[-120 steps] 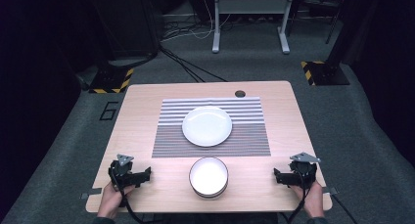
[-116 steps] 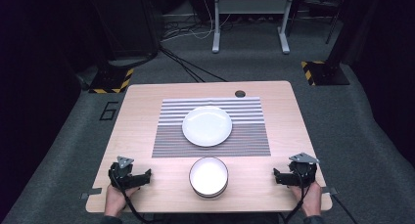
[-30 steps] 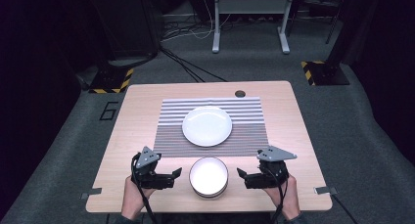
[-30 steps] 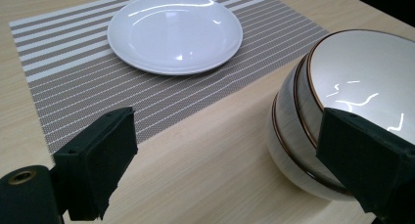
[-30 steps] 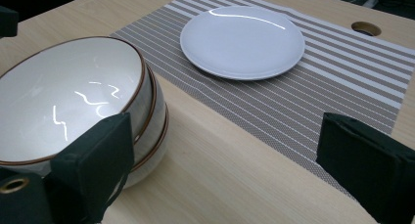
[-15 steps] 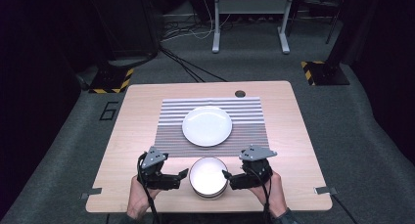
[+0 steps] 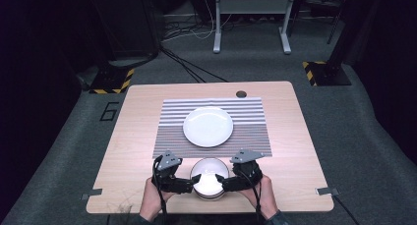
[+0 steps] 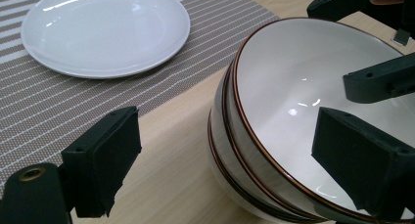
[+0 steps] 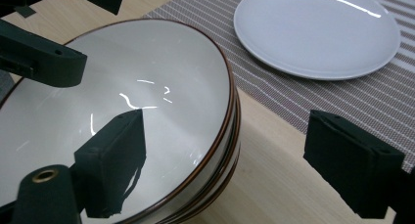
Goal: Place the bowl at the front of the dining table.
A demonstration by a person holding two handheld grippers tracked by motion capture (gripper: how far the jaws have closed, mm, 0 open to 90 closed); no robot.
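Stacked bowls [image 7: 209, 178] are sitting at the table's [image 7: 133, 131] near edge, just short of the striped placemat [image 7: 167, 131] and white plate [image 7: 208, 126]. Left tool [image 7: 193, 182] and right tool [image 7: 220, 182] are both straddling the top rim, wide open, gripping nothing; lifting seems not yet begun.

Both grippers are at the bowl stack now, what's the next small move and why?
Probably shut both on the top bowl. The left hand-held gripper and right hand-held gripper stand open, each straddling its rim, one jaw inside, one outside, bowls nested beneath.
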